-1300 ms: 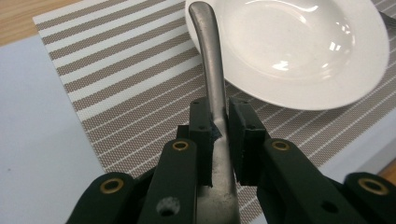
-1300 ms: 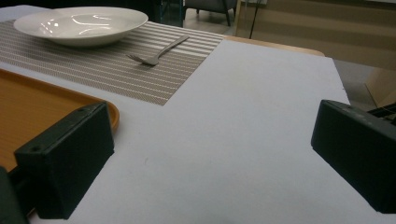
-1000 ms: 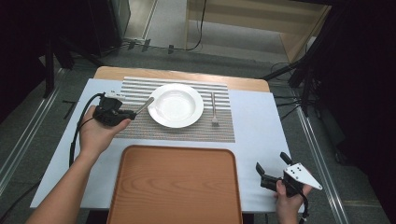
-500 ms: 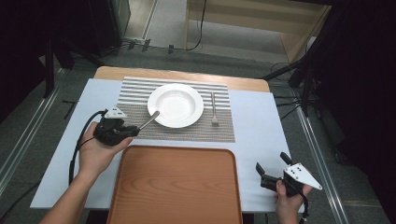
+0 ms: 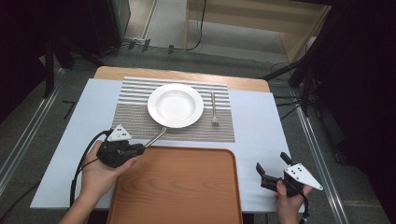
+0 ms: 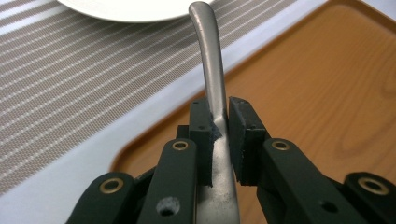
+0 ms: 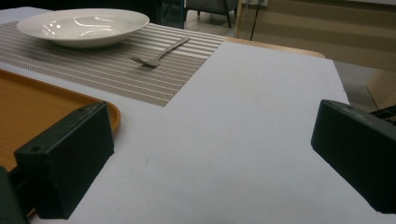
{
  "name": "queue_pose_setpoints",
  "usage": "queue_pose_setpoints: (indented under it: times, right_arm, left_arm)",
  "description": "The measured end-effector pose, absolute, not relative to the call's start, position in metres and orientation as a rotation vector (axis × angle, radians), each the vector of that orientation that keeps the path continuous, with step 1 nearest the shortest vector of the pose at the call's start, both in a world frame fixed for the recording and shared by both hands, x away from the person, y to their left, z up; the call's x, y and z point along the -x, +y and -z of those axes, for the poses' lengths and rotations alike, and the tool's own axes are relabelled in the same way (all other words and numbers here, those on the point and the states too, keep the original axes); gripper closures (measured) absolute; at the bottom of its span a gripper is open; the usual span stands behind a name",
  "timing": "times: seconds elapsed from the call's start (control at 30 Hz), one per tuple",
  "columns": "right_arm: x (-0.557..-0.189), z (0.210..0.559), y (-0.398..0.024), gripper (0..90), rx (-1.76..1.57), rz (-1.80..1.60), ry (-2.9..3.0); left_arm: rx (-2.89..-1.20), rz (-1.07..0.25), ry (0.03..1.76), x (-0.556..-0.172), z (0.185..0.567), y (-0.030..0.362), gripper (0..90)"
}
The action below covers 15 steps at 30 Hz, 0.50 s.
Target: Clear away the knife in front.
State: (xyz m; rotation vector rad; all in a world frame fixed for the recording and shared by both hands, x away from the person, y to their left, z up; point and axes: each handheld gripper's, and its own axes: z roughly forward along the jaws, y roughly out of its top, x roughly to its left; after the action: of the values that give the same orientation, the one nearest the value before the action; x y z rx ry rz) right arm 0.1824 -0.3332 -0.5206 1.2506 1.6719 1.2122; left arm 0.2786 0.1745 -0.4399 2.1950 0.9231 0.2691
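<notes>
Left claw [image 5: 140, 148] pinching a metal utensil's handle [image 6: 212, 88] at the wooden tray's [image 5: 187, 186] near-left corner, long axis running from the pads toward the white plate [image 5: 175, 105]; right claw [image 5: 271, 169] spread wide, empty, well apart over the counter [image 5: 257, 121].

The left gripper [image 5: 140, 148] is clamped on a metal utensil handle [image 6: 212, 79] just beside the tray [image 5: 187, 186]. The right gripper [image 5: 271, 169] rests with jaws wide apart, right of that tray.
</notes>
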Motion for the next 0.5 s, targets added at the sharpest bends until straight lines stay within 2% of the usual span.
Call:
queue_pose_setpoints:
  times: [0.5]
  right_arm:
    - [-0.182,0.521,-0.333,0.0,-1.253,-1.212,1.673]
  left_arm:
    - [-2.203,-0.234,0.893,-0.238,0.461,0.163,78.6]
